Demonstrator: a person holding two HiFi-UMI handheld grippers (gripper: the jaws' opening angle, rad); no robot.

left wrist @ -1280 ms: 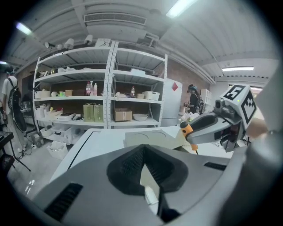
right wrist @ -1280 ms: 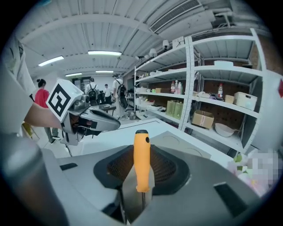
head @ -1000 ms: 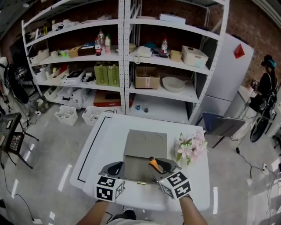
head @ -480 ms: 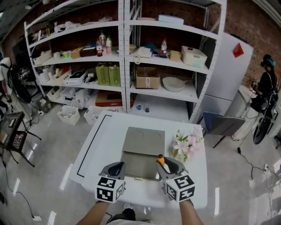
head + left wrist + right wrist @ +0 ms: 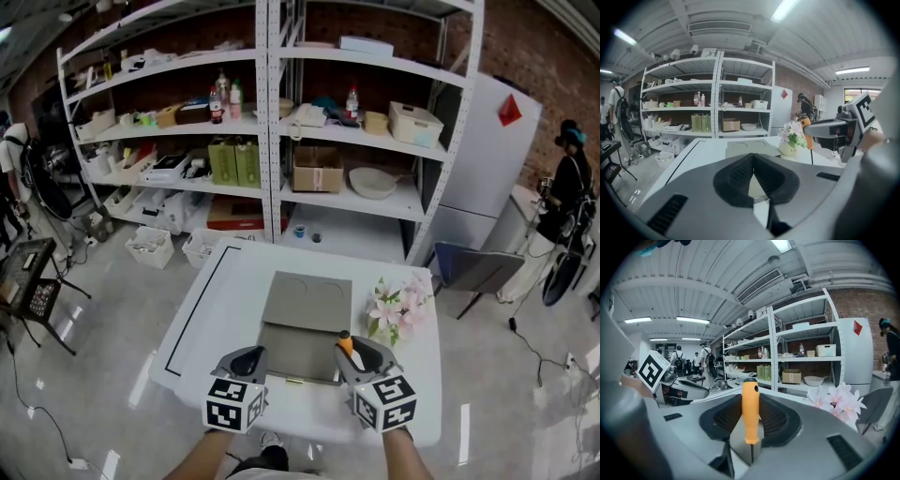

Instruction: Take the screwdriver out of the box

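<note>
Right claw clamped on orange screwdriver handle, above box near edge. Left claw closed, empty. Risk: smooth handle pivots in pads, drops back into box.

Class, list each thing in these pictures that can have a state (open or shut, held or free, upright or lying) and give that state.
box: open, lid swung back.
screwdriver: held upright, orange handle up.
right gripper: jaws shut on the screwdriver.
left gripper: jaws together, holding nothing.
flowers: standing upright beside the box, untouched.
</note>
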